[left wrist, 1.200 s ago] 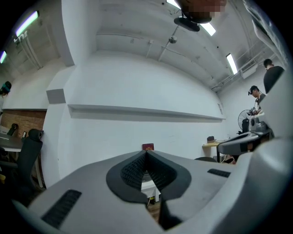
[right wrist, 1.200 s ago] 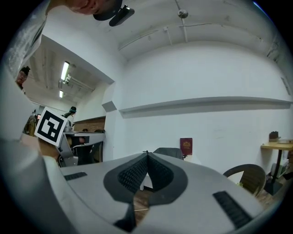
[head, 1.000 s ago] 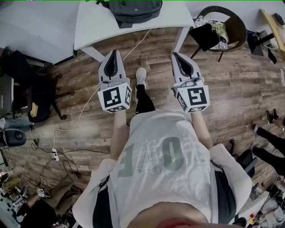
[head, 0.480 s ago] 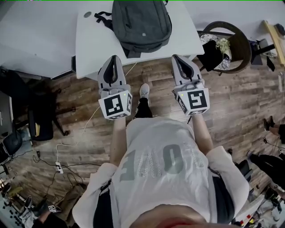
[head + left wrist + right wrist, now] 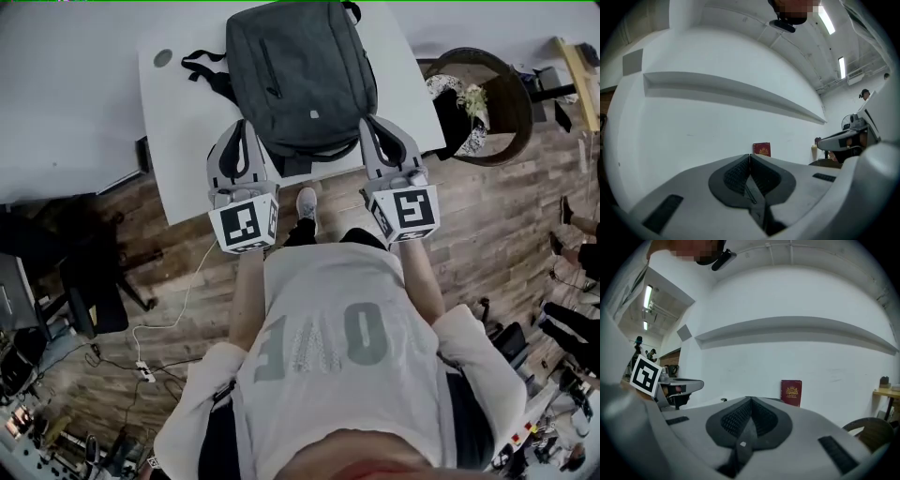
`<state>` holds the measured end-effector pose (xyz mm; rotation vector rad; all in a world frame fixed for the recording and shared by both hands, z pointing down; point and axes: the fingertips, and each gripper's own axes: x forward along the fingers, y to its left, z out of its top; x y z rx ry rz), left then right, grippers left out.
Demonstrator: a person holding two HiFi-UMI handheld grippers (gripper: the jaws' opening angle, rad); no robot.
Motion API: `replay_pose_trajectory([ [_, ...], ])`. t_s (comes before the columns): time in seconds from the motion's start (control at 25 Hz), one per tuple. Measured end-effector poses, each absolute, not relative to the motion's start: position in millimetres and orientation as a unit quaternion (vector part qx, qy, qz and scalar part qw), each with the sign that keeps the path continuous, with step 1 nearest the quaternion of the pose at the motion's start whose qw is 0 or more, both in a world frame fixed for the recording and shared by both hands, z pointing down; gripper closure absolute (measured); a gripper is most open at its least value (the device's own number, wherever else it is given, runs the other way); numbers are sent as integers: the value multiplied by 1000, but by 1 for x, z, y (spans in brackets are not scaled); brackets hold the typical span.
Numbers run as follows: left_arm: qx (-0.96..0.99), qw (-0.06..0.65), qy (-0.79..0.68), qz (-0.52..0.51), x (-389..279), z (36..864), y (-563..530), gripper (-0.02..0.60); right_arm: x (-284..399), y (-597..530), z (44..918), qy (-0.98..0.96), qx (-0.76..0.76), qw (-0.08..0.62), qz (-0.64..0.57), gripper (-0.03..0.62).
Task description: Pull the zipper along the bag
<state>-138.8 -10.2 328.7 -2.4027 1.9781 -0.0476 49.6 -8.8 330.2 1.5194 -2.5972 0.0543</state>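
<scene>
The wooden floor [image 5: 497, 216] fills most of the head view, and the person's own torso covers its lower middle. On it stands a white table [image 5: 187, 141], its far edge cut off at the top of the frame. A dark grey backpack [image 5: 300, 66] lies flat on the table. Its long axis runs away from the person, its near end lies between the two gripper tips, and its straps trail to the left. A slit-like zipper line shows on its front, but no pull can be made out. A round chair [image 5: 506, 103] stands to the right of the table. The left gripper [image 5: 241, 124] and right gripper [image 5: 367, 122] hover over the table's near edge, flanking the bag. Both have their jaws pressed together, holding nothing. The gripper views face a white wall with a dark red booklet [image 5: 791, 392].
</scene>
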Motion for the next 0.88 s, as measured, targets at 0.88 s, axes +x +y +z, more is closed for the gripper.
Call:
replay_pose_trajectory([
  [0.88, -724, 34, 688, -37, -127, 320, -105, 557, 79, -125, 326, -875, 483, 25, 21, 565],
])
